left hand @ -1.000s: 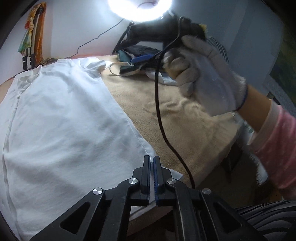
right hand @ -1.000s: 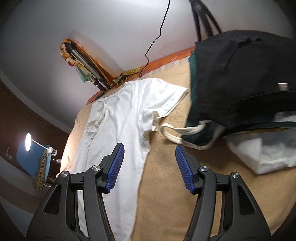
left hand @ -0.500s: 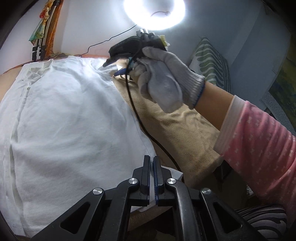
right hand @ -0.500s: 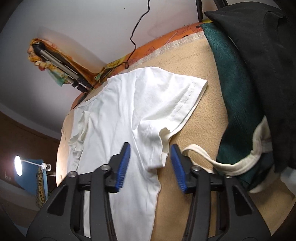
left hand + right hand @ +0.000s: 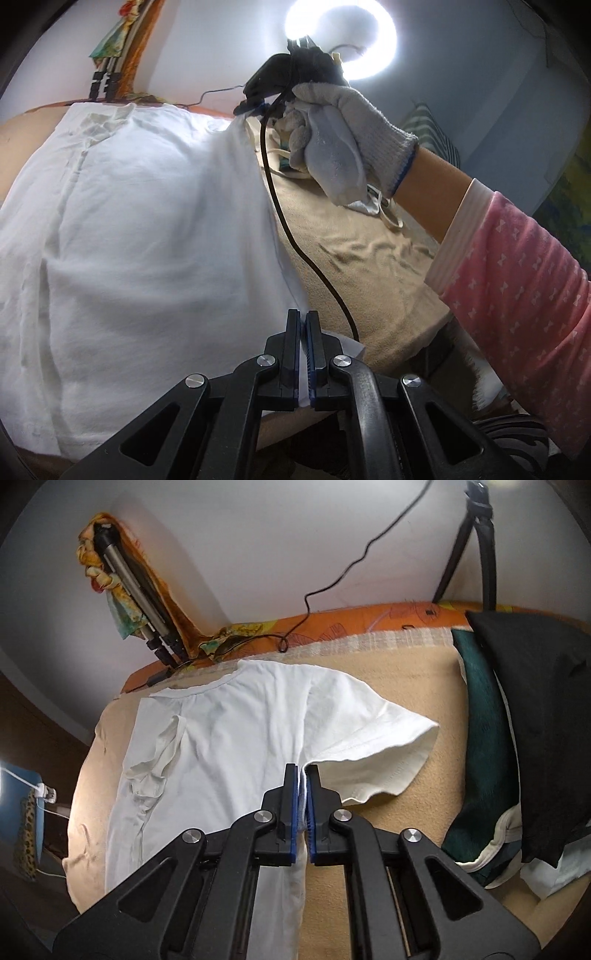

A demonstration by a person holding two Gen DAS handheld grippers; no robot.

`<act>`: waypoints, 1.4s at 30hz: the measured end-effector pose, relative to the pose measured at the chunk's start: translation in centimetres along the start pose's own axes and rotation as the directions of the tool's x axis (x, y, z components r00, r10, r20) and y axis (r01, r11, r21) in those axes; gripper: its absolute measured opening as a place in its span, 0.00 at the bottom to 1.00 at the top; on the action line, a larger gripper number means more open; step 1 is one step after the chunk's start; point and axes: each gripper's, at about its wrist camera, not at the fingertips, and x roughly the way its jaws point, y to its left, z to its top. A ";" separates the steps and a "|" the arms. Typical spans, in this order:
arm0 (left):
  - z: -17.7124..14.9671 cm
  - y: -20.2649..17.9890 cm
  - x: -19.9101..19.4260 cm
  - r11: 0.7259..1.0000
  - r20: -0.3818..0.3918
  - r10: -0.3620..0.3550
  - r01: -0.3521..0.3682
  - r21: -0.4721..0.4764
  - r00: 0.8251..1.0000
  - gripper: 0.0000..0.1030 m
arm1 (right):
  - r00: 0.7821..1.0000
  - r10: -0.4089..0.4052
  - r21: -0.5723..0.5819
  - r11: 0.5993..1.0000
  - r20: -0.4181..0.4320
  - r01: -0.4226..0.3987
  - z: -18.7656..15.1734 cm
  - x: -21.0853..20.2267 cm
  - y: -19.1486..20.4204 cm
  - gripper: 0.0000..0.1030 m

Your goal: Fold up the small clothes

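A white T-shirt [image 5: 140, 236] lies spread on a tan blanket [image 5: 354, 258]. My left gripper [image 5: 303, 325] is shut on the shirt's near hem corner. My right gripper [image 5: 303, 779] is shut on the shirt's side seam at the armpit, just below the right sleeve [image 5: 373, 734]. The shirt [image 5: 221, 731] stretches away toward its collar at the far edge of the bed. In the left wrist view the gloved right hand [image 5: 340, 140] holds the other gripper [image 5: 255, 105] at the shirt's far side. The shirt's edge is lifted between the two grips.
A pile of dark green and black clothes [image 5: 517, 731] lies to the right on the blanket. A folded tripod [image 5: 136, 598] leans in the far corner. A ring light [image 5: 340, 40] shines above. A black cable [image 5: 295, 243] hangs across the blanket.
My right gripper moved in from open above the blanket and shut on the shirt at the armpit. My left gripper stayed shut on the hem; the shirt's right edge has risen.
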 end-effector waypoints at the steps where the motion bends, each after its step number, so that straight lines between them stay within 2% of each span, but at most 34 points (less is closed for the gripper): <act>1: 0.0 0.4 -0.5 1.000 0.008 -0.006 0.006 -0.018 1.000 0.00 | 1.000 -0.019 -0.036 0.999 0.001 0.019 0.2 -0.1 1.2 0.05; 10: -1.0 4.0 -4.2 0.990 0.046 -0.009 0.015 -0.141 0.999 0.00 | 0.996 -0.078 -0.263 0.962 -0.030 0.068 0.7 1.7 10.5 0.05; 15: -1.7 6.3 -5.6 0.982 0.050 0.029 -0.019 -0.187 0.998 0.00 | 0.993 -0.095 -0.317 0.946 -0.069 0.068 0.0 4.5 14.1 0.05; 22: -3.0 8.8 -6.5 0.975 0.023 0.077 -0.070 -0.212 0.997 0.00 | 0.986 -0.110 -0.350 0.935 -0.123 0.061 -1.5 8.5 16.7 0.05; 24: -3.1 9.1 -6.4 0.974 0.005 0.085 -0.082 -0.212 0.996 0.00 | 0.984 -0.092 -0.336 0.941 -0.156 0.034 -1.8 9.6 16.6 0.05; 26: -3.2 9.5 -6.6 0.974 -0.006 0.093 -0.093 -0.209 0.996 0.07 | 0.978 -0.065 -0.315 0.949 -0.196 0.000 -2.1 10.3 16.5 0.09; 27: -3.2 9.6 -6.8 0.975 -0.008 0.100 -0.099 -0.201 0.995 0.16 | 0.976 -0.048 -0.305 0.952 -0.213 -0.020 -2.1 10.4 16.3 0.12; 28: -3.2 9.6 -7.0 0.976 -0.008 0.103 -0.102 -0.194 0.995 0.22 | 0.974 -0.018 -0.292 0.955 -0.227 -0.051 -2.1 10.1 16.1 0.24; 29: -3.2 9.5 -7.4 0.978 -0.007 0.108 -0.107 -0.181 0.994 0.23 | 0.973 0.008 -0.284 0.956 -0.230 -0.075 -2.1 9.7 16.0 0.38; 31: -3.1 9.6 -8.2 0.981 -0.013 0.107 -0.108 -0.161 0.994 0.26 | 0.976 0.072 -0.256 0.959 -0.206 -0.125 -1.8 7.7 15.3 0.46; 34: -2.5 9.6 -9.5 0.984 -0.012 0.091 -0.092 -0.152 0.996 0.28 | 0.968 0.193 -0.184 0.957 -0.163 -0.222 -0.8 4.2 12.9 0.47; 38: -1.0 9.5 -11.8 0.990 0.013 0.089 -0.087 -0.114 0.996 0.30 | 0.987 0.144 -0.088 0.985 -0.067 -0.149 0.8 1.8 7.8 0.47; 42: 1.3 10.3 -13.0 0.992 0.028 0.107 -0.105 -0.075 0.994 0.31 | 0.996 0.072 0.033 0.997 -0.056 -0.070 1.4 2.7 3.0 0.47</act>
